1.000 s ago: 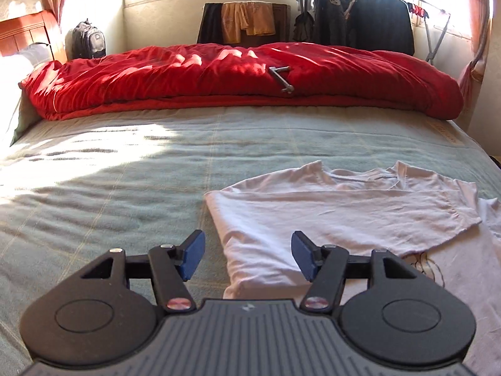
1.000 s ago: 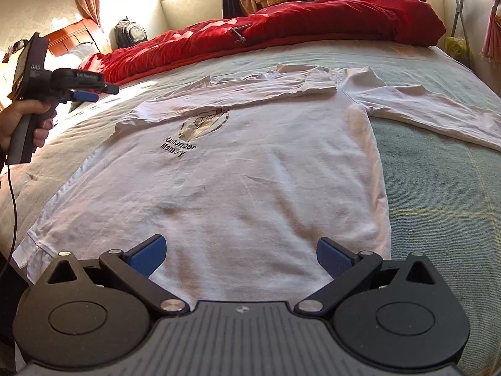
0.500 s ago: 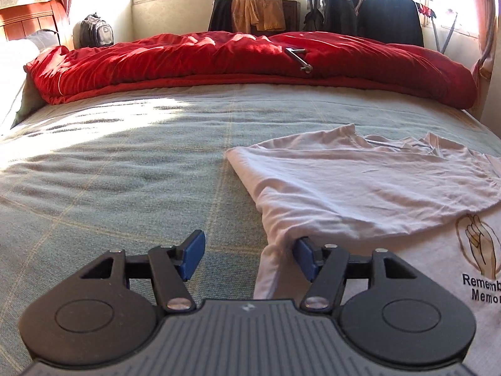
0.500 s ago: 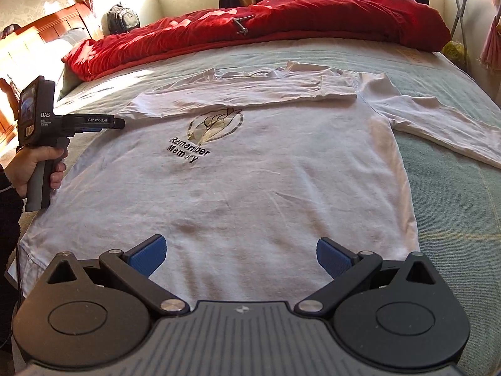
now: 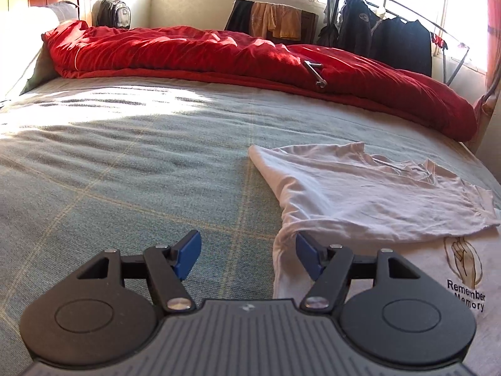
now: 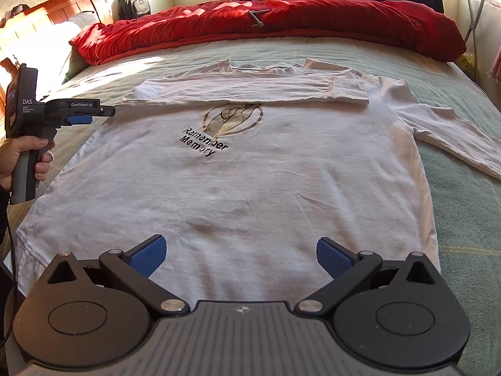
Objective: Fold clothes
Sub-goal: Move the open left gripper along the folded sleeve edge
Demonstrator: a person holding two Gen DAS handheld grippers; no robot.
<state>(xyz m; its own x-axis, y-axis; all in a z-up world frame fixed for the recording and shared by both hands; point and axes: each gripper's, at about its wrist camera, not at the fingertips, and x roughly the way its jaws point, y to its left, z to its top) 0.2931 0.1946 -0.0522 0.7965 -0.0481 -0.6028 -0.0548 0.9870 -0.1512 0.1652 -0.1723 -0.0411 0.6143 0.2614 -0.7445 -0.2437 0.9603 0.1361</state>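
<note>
A white long-sleeved shirt (image 6: 250, 188) with a "Remember Memory" print lies flat on the bed, front up. One sleeve is folded across the chest (image 6: 250, 89); the other sleeve (image 6: 454, 138) stretches out to the right. My left gripper (image 5: 249, 257) hovers low at the shirt's left side edge (image 5: 281, 250), its jaws opening, with the right pad over that edge and nothing pressed. From the right wrist view, the left gripper (image 6: 94, 116) is held by a hand (image 6: 28, 156). My right gripper (image 6: 241, 255) stands wide open over the shirt's lower part, holding nothing.
A rumpled red duvet (image 5: 250, 56) with a small metal tool (image 5: 314, 73) on it lies across the far side of the green checked bedspread (image 5: 125, 172). Beyond it are a backpack (image 5: 114, 11), a rack of dark clothes (image 5: 391, 37) and a wooden headboard (image 6: 47, 18).
The left gripper has sunk and moved toward the shirt's left edge, and its jaws stand a little wider. The right gripper has shifted left over the hem, still wide open.
</note>
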